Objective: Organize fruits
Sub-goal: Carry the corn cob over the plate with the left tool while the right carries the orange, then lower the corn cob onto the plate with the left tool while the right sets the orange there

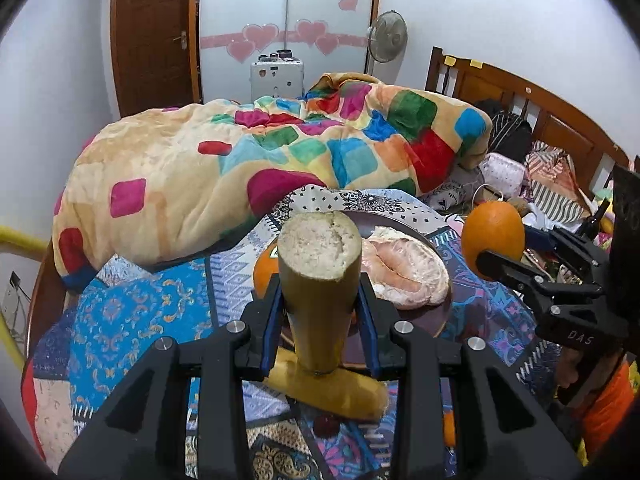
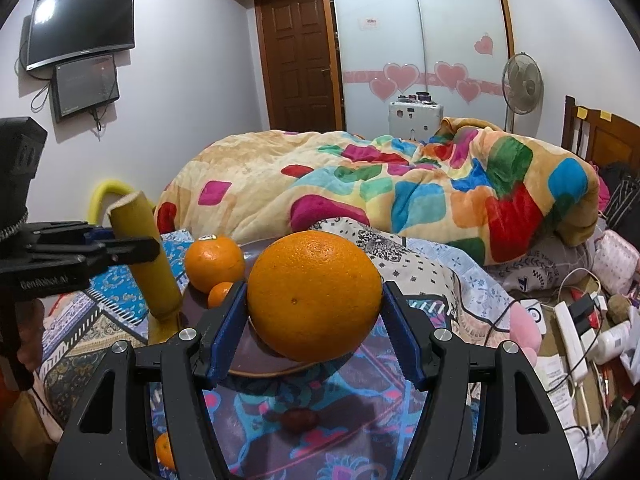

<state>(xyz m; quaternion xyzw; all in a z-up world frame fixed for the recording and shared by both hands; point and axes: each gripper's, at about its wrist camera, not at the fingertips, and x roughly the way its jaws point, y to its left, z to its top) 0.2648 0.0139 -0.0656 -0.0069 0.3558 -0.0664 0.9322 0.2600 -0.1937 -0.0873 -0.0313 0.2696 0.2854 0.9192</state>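
- The left gripper (image 1: 320,312) has its jaws clamped low on a cut piece of sugarcane (image 1: 320,272), centre of the left wrist view. Most of the stalk stands above the pads, so it is top-heavy; a quick tilt could pivot it out onto the bed's patterned cover (image 1: 132,320).
- A second yellowish piece (image 1: 332,388) lies just below the held stalk, at lower centre. They look as if they touch, though the jaws hide the join; if they do, the lower one may get dragged.
- The right gripper (image 2: 316,320) has its jaws clamped on a large orange (image 2: 314,294), centre of the right wrist view, above the near edge of the dark plate (image 2: 260,368). The pads meet a round skin at its widest part, so a loosened squeeze would let it roll off the plate's edge.
- The plate already carries a peeled citrus fruit (image 1: 404,272), a medium orange (image 2: 214,260) and a small orange (image 2: 219,294); setting more down carelessly could knock these loose.
- The two grippers work near each other over the plate, so they could collide.
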